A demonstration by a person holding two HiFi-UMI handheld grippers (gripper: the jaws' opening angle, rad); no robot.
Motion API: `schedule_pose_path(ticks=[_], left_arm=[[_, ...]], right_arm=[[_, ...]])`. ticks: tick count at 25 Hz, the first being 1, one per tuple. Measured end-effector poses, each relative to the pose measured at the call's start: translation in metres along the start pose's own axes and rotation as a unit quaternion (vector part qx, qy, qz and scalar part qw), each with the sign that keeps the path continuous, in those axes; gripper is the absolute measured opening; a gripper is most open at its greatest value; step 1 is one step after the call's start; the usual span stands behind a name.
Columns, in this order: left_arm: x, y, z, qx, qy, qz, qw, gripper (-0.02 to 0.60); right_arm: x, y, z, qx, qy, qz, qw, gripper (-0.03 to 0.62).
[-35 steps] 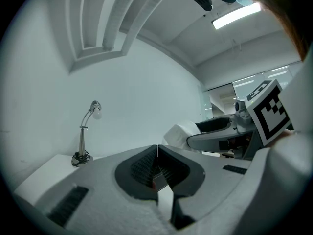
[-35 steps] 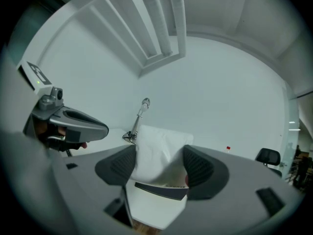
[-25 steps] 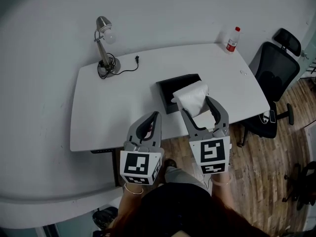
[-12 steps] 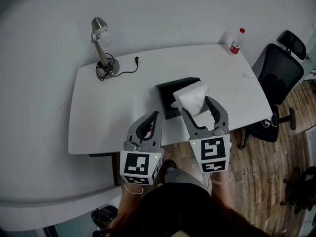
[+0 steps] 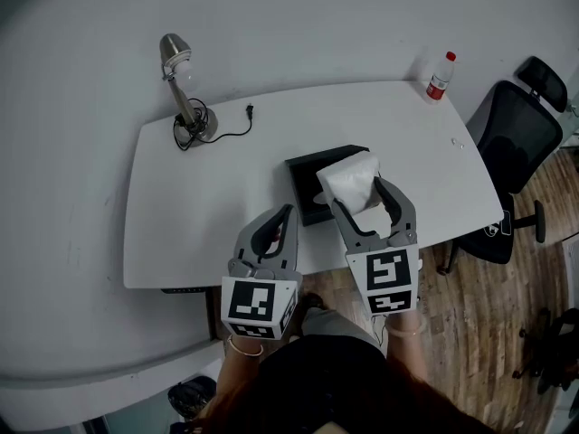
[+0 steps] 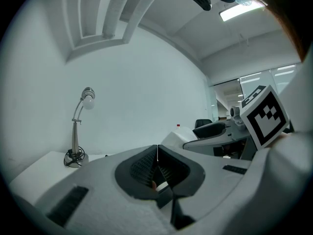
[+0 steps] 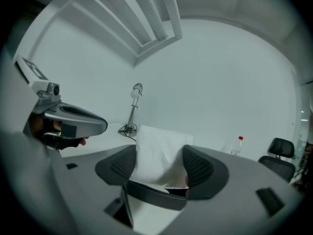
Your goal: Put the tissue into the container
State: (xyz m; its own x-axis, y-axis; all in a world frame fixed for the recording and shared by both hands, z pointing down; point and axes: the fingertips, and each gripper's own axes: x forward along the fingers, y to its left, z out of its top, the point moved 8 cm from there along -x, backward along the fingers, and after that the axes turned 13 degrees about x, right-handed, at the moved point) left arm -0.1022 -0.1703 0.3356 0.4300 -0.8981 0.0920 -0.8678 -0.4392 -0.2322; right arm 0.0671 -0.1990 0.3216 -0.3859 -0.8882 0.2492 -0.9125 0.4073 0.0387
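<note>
I see a white table (image 5: 208, 215) set before a plain white wall (image 6: 146, 82), with a desk lamp (image 5: 185, 105) standing near its far left corner. A black office chair (image 5: 516, 143) sits off the table's right end on wood-plank floor (image 5: 507, 333), and a ceiling light (image 6: 240, 11) glows overhead.

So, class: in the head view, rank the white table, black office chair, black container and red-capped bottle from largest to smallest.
1. white table
2. black office chair
3. black rectangular container
4. clear red-capped bottle

Head view looks down; gripper views share the lamp (image 6: 74, 131).
</note>
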Motion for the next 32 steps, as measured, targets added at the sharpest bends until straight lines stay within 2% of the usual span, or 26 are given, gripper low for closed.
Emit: schedule_pose_path(ticks=[15, 32], left_arm=[[0.031, 0.019, -0.013, -0.005, 0.019, -0.009, 0.9998, 0.028], [0.056, 0.031, -0.029, -0.018, 0.035, -0.017, 0.9991, 0.028]], right_arm=[[0.043, -0.012, -0.009, 0.015, 0.033, 0.001, 0.999, 0.316], [0.077, -0.019, -0.031, 0.043, 0.101, -0.002, 0.994, 0.316]])
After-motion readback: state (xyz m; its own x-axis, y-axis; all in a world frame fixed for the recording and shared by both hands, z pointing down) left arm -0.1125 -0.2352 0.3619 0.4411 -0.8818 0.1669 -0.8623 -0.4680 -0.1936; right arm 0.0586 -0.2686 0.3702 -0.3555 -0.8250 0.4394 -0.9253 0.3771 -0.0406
